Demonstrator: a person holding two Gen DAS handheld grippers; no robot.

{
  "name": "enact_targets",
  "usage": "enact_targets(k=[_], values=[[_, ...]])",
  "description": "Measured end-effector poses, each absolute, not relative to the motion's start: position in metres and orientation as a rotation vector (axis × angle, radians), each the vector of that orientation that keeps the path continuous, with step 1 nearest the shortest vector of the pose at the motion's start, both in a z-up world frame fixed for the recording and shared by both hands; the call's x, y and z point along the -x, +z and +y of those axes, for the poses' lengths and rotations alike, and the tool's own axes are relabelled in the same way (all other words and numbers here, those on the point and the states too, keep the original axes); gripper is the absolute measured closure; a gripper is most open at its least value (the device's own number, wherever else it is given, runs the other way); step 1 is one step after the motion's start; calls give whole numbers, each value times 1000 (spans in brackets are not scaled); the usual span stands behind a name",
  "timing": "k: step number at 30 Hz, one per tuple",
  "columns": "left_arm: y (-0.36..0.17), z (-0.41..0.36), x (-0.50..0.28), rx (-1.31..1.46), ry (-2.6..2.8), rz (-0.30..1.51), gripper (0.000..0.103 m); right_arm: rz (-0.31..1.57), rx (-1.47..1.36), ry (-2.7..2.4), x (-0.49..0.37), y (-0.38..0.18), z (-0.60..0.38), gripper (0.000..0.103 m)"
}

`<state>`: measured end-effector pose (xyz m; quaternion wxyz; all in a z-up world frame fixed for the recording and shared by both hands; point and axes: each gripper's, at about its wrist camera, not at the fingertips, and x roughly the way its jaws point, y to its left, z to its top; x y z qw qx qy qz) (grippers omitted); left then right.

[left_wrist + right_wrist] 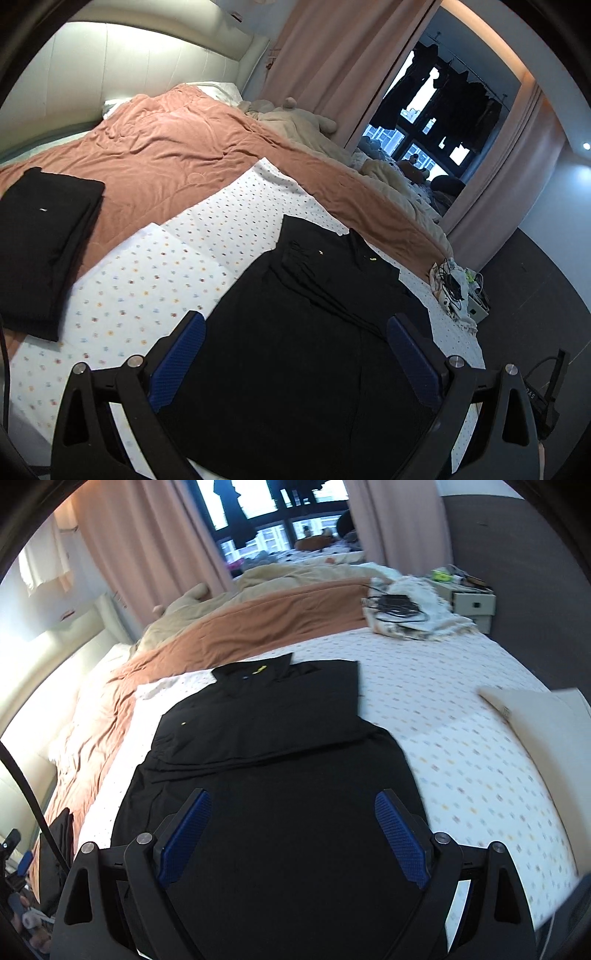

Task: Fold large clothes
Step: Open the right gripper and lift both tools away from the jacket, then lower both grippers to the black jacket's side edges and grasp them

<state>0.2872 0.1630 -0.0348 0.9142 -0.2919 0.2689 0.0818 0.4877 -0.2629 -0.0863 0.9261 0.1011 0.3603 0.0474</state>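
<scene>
**Black garment spread on the bed, both hand-held grippers apart**

Black fabric fills the space ahead of you: the black garment (pixel 314 332) lies on the dotted white sheet (pixel 155 280) of the bed, its upper part folded over itself, with small yellow marks near the collar end. Your left hand-held gripper (pixel 295 350) hangs over the garment's near part with its blue pads (pixel 181 354) spread wide, nothing between them. Your right hand-held gripper (pixel 293 830) hangs over the same garment (pixel 280 775), jaws likewise apart and empty. A folded black stack (pixel 44 243) rests to the left, partly on the rust-coloured blanket (pixel 177 155), well apart from the garment. A bundle of cables on pale cloth (pixel 402 609) sits at the far corner of the bed. Pink curtains (pixel 147 546) frame the window.
</scene>
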Motion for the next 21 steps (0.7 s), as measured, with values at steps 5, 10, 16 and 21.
enact_targets(k=[5,10,16,21], values=[[-20,171,-251,574,176,541,2,720,-239,51,-438,-90,-281,13],[-4,170,-213,482,236,526,2,738,-297,102,-395,-89,-292,13],[0,164,-169,443,229,498,2,630,-312,37,-329,-82,-307,13],[-9,165,-133,442,222,485,2,586,-288,23,-276,-86,-304,13]])
